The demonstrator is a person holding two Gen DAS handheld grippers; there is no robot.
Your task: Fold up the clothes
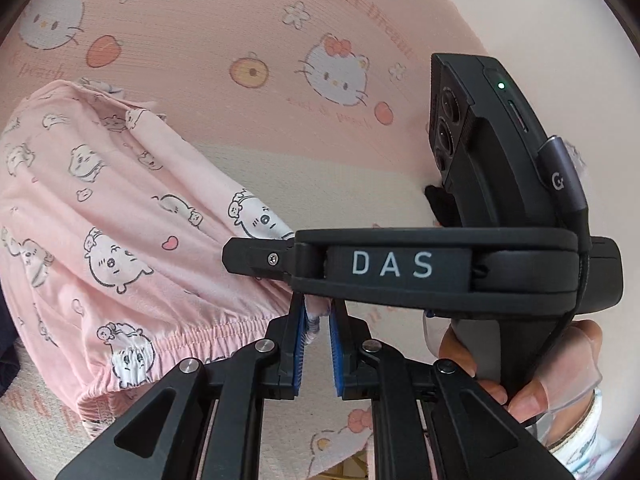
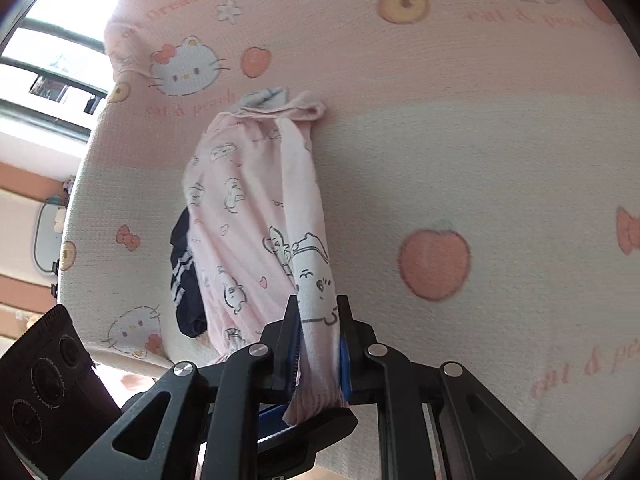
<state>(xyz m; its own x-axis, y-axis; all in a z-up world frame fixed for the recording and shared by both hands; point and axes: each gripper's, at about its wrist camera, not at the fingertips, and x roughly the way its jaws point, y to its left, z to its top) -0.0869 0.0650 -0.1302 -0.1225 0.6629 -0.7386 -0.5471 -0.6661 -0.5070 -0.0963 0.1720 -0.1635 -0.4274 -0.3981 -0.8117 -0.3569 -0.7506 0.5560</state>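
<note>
Pink printed pyjama shorts held at the waistband by both tongs above a cartoon-cat bed sheet.

The left tongs (image 1: 318, 330) pinch a small fold of the pink pyjama shorts (image 1: 120, 232) near the gathered elastic waistband (image 1: 192, 344); their tips are partly hidden behind the right tool's black body (image 1: 460, 264), marked "DAS". The right tongs (image 2: 318, 344) clamp a bunched length of the same soft cotton, which hangs crumpled towards the waffle-textured bed sheet (image 2: 480, 140). A dark striped garment (image 2: 184, 276) lies half hidden behind the shorts. A gloved hand (image 1: 520, 368) grips the right tool's handle, cut off at the frame edge.
</note>
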